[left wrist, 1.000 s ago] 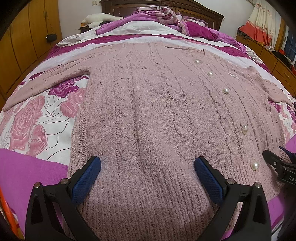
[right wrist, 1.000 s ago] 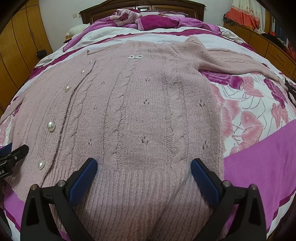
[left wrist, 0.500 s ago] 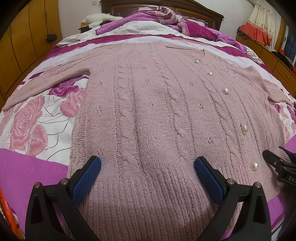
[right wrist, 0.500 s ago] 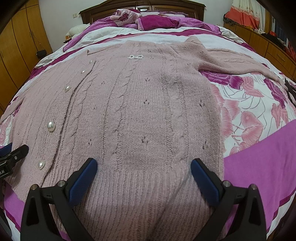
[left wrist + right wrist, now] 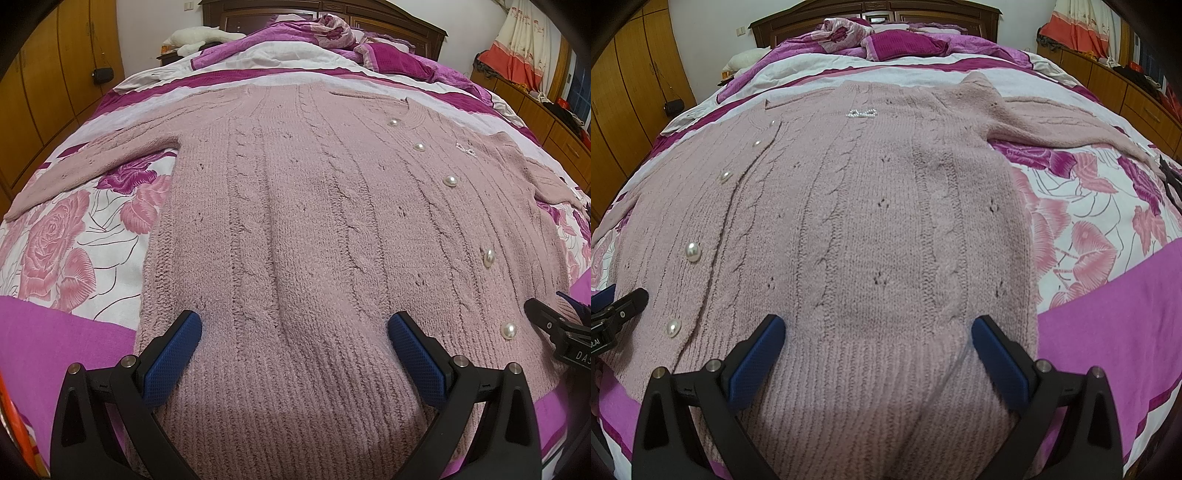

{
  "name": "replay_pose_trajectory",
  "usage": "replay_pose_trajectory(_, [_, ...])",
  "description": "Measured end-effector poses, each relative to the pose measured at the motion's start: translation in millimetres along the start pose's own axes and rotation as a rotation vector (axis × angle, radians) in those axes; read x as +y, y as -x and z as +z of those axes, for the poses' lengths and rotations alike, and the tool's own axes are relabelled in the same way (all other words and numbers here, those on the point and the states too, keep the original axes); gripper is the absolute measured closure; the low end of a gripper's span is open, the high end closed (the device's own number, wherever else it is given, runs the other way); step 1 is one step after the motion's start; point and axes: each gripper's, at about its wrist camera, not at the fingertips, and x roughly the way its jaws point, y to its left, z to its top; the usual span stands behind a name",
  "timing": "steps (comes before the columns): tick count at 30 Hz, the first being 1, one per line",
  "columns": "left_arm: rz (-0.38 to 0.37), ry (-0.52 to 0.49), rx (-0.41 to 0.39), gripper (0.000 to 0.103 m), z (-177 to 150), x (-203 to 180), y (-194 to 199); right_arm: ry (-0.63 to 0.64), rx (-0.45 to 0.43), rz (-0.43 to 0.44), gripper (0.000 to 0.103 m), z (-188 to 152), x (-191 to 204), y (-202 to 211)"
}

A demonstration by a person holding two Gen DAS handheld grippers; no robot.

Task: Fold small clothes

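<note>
A dusty-pink knitted cardigan (image 5: 303, 221) (image 5: 879, 221) with pearl buttons (image 5: 450, 181) (image 5: 692, 252) lies spread flat on the bed, front up, both sleeves stretched out to the sides. My left gripper (image 5: 293, 328) hovers open over the left half of its ribbed hem, blue pads wide apart with nothing between them. Over the right half of the hem my right gripper (image 5: 877, 334) is open too, and its tip also shows in the left wrist view at the right edge (image 5: 546, 328). A small bead bow (image 5: 862, 113) sits near the collar.
The bed carries a pink rose-print sheet (image 5: 55, 240) (image 5: 1089, 229) with a magenta border. Bunched magenta bedding (image 5: 894, 42) lies by the dark headboard. Wooden wardrobes (image 5: 48, 85) stand to the left, a low cabinet (image 5: 1137, 99) to the right.
</note>
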Motion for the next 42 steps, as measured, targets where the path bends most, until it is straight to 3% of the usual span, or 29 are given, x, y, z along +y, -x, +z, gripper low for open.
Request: replay_pose_trajectory(42, [0.001, -0.001, 0.003, 0.018, -0.4, -0.4, 0.5, -0.001, 0.014, 0.000, 0.000, 3.3, -0.9, -1.8])
